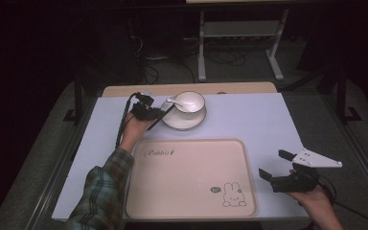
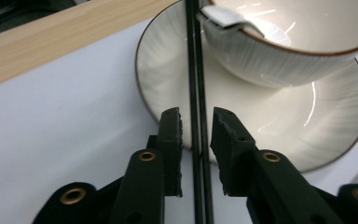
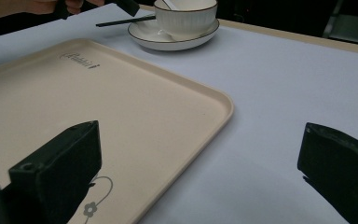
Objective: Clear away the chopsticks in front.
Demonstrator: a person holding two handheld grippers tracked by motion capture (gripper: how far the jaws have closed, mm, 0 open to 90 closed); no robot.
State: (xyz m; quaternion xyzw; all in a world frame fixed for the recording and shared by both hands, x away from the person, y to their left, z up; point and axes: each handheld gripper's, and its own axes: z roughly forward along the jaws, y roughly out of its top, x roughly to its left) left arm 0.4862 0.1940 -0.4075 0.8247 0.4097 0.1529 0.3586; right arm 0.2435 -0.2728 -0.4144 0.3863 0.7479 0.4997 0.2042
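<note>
A white cup [image 1: 190,102] with a white spoon [image 1: 172,101] in it stands on a white saucer [image 1: 184,122] at the back of the table. A pair of black chopsticks [image 1: 166,114] leans with its far end on the saucer's left rim. My left gripper [image 1: 158,115] straddles the chopsticks [image 2: 193,56]. Its jaws are close on either side, with thin slivers of gap showing, and the left gripper [image 2: 196,119] is open. My right gripper [image 1: 274,164] hovers wide open and holding nothing, just right of the beige tray [image 1: 191,177], near the front edge.
The beige tray [image 3: 121,102] with a rabbit print fills the front middle of the pale mat [image 1: 254,120]. A wooden strip [image 1: 239,88] runs along the table's back edge. Beyond it are a dark floor and a white frame [image 1: 239,33].
</note>
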